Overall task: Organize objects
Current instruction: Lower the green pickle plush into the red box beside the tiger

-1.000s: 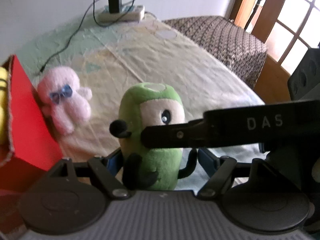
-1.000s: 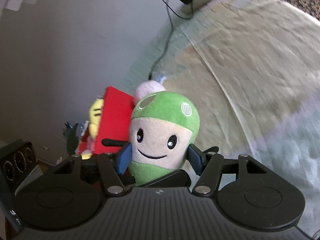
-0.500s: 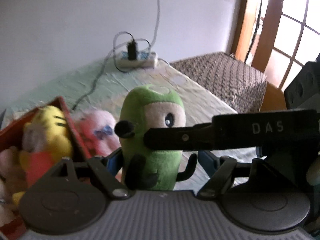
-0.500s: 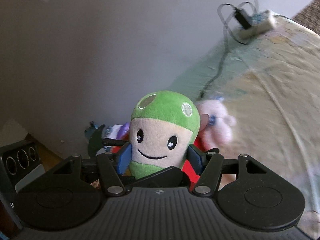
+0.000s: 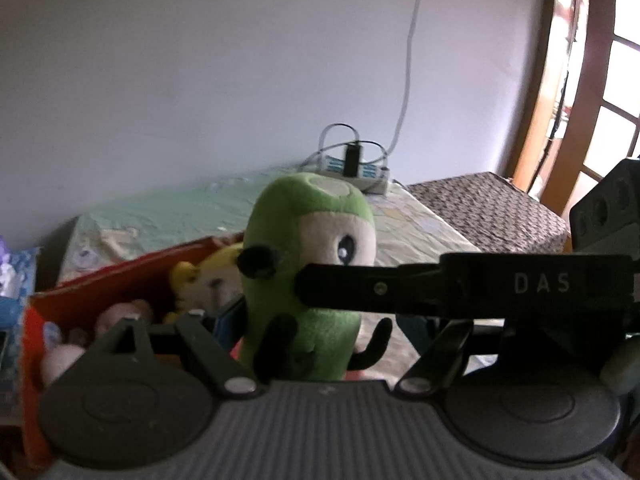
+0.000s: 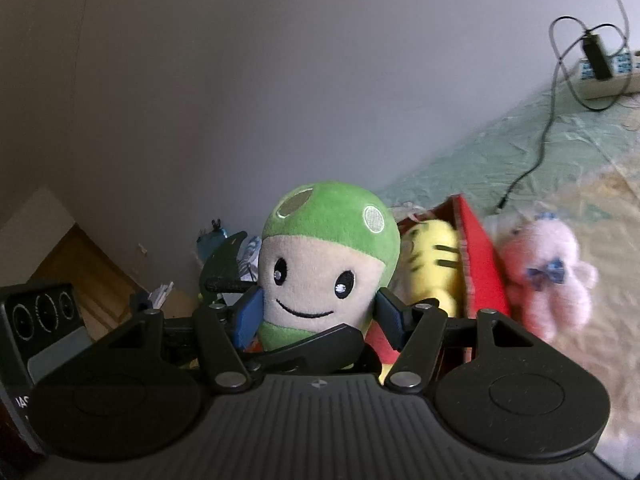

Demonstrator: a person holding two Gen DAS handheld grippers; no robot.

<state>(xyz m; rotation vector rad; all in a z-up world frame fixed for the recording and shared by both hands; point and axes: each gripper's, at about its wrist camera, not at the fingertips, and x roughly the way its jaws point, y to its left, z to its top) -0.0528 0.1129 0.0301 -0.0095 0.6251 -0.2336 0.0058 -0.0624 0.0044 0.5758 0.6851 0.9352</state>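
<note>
Lifted green plush (image 6: 328,264) now beside red box (image 6: 480,268) holding yellow plush (image 6: 434,264).

Dim daylight, soft blur, fisheye-warped dark corners

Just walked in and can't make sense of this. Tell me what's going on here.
A person with two handheld grippers is tidying plush toys. Both the left gripper and the right gripper are clamped on one green plush, held up in the air near a red box. The box already holds a yellow plush and others. A pink plush lies outside, against the box wall on the bed.
</note>
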